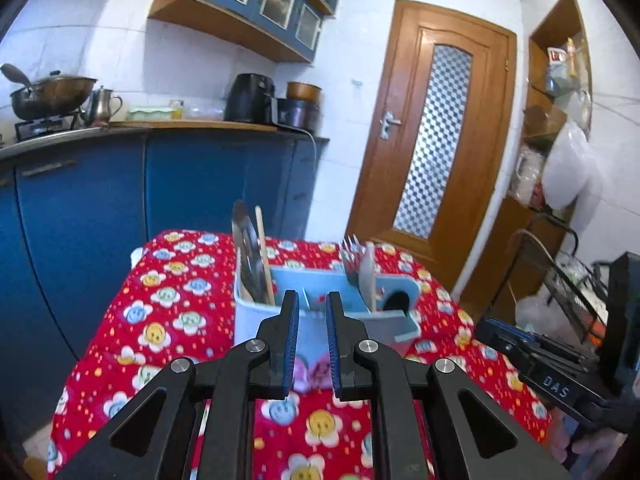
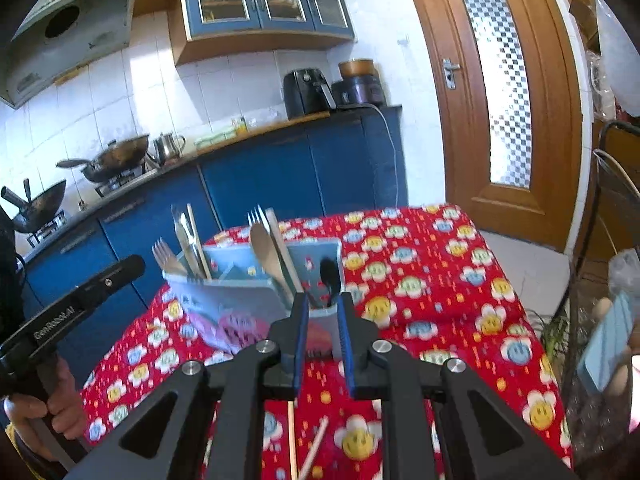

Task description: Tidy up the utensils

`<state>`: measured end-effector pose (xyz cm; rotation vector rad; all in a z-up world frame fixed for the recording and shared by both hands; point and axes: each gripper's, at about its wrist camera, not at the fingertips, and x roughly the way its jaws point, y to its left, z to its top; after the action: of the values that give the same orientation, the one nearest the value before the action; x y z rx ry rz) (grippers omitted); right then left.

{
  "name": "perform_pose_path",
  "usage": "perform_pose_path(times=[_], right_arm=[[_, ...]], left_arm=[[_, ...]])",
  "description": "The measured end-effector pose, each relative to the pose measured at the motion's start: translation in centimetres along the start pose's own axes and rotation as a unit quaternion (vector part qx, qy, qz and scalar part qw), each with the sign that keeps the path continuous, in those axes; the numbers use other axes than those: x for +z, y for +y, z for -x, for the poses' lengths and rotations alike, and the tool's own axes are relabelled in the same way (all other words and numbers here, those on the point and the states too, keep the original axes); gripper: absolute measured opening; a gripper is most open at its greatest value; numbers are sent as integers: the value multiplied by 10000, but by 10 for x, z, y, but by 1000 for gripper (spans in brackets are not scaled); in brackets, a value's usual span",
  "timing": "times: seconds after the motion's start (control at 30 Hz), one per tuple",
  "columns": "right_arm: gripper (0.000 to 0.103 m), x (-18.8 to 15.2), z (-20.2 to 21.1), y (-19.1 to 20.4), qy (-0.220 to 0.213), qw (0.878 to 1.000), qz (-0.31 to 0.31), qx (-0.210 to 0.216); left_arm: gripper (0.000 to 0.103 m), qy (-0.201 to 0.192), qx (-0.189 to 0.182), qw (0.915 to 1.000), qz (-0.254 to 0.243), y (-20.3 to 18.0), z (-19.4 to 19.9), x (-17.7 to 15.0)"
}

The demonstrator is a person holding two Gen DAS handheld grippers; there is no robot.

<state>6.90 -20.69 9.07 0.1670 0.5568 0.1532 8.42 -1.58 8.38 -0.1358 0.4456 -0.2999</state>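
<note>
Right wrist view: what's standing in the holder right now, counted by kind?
In the holder, as far as the blur allows:
Forks: 2
Knife: 1
Spoons: 2, one wooden, one black
Wooden sticks: 2
Total: 7

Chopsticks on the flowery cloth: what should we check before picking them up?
1. Right gripper holds nothing: ok.
2. Left gripper holds nothing: ok.
3. Chopsticks lie loose on the tablecloth, partly hidden under the right gripper: ok.
4. Utensil holder standing upright: ok.
5. Free room in a holder compartment: cannot tell.
6. Right fingers spread enough for a chopstick: ok.
</note>
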Motion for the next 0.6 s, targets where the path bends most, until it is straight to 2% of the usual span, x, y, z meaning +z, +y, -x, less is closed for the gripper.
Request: perform_pose_path(times=[0.27, 0.6], right_arm=[[17, -28, 9, -1, 481, 9987, -163, 19], [21, -56, 8, 3, 936, 9951, -313, 67]], left_arm=[[13, 323, 82, 9993, 159, 9, 18, -25], [14, 1075, 326, 9936, 141, 23, 14, -57]])
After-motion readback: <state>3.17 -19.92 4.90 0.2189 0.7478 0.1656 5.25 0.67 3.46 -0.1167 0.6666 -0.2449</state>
